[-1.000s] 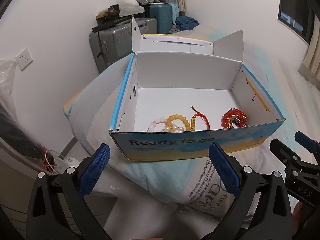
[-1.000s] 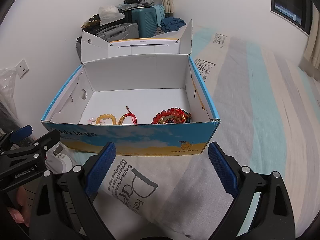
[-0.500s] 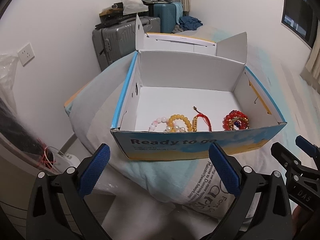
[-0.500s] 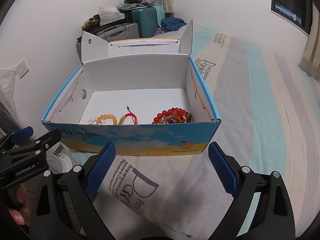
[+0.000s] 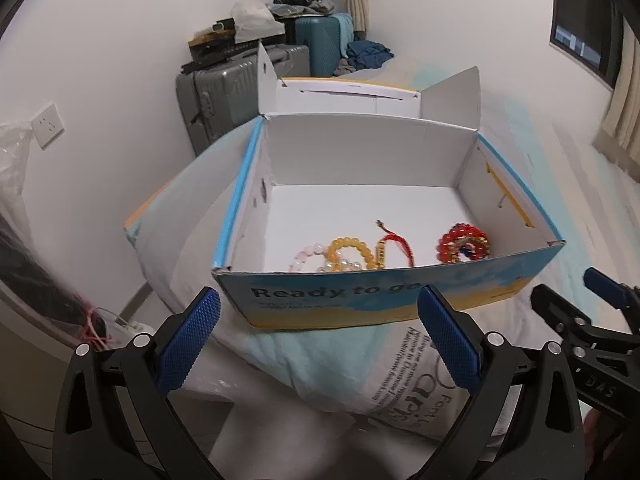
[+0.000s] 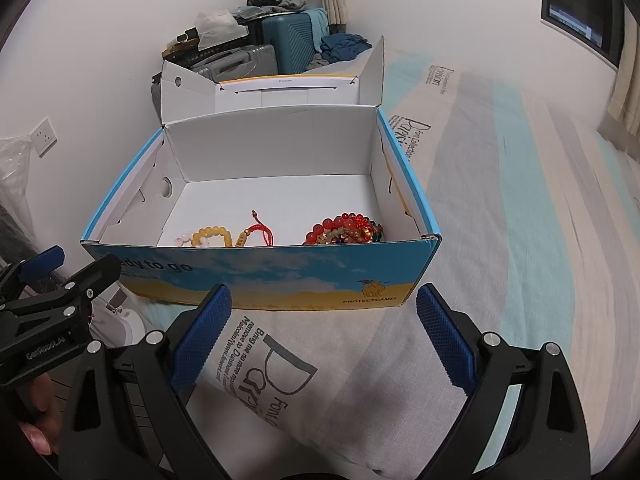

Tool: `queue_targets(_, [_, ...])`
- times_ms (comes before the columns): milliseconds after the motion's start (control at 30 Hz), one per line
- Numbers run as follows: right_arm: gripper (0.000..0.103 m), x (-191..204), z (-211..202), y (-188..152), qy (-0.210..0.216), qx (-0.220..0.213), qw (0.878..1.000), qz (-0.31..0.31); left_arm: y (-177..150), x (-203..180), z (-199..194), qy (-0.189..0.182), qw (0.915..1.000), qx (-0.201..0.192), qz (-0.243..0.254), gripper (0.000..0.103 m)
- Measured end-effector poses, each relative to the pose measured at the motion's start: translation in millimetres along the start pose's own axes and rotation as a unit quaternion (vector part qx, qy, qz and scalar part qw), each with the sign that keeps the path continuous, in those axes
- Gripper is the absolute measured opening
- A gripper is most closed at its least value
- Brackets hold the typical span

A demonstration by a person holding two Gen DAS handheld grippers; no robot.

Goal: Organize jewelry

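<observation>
Hovering with jaws spread wide and nothing between them, the left gripper (image 5: 318, 334) and right gripper (image 6: 322, 330) are both held just short of the near wall of an open cardboard box (image 6: 256, 276) that sits on a pillow on a bed (image 6: 520, 208). Blue ribbed pads (image 5: 188, 344) frame the box front in each wrist view.

All the jewelry lies inside the box, on its white floor, close against that near wall and straight ahead of the fingers, below the rim. To the left sits a cluster of a yellow bead bracelet (image 5: 351, 254), a pale pink bead bracelet (image 5: 306, 254) touching it, and a red cord bracelet (image 5: 394, 245) just beside them. Apart from these, toward the right wall, is a heap of red bead bracelets (image 6: 344, 230), several strands tangled together.

Judging by the layout, the yellow-and-pink cluster falls more nearly ahead of the left gripper, while the red heap is nearer the right one. Either tool would probably need to rise over the front wall and then dip down behind it, since that wall partly hides the pieces. The red cord's long axis runs roughly along the box front. The lid flap (image 6: 286, 90) stands open at the back, clear of any approach.
</observation>
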State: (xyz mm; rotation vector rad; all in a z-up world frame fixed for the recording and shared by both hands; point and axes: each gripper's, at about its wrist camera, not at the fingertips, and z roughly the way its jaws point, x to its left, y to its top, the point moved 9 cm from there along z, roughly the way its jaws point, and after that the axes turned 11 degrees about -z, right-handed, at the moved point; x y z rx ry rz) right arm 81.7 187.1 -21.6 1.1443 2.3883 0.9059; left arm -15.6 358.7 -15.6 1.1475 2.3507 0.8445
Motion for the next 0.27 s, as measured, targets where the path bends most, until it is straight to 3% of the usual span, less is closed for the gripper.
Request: queue_targets(267, [0.090, -0.2, 1.2, -0.4, -0.001, 0.000, 1.000, 0.002, -0.3, -1.4, 0.0, 0.006, 0.9999, 0.005, 0.008, 0.097])
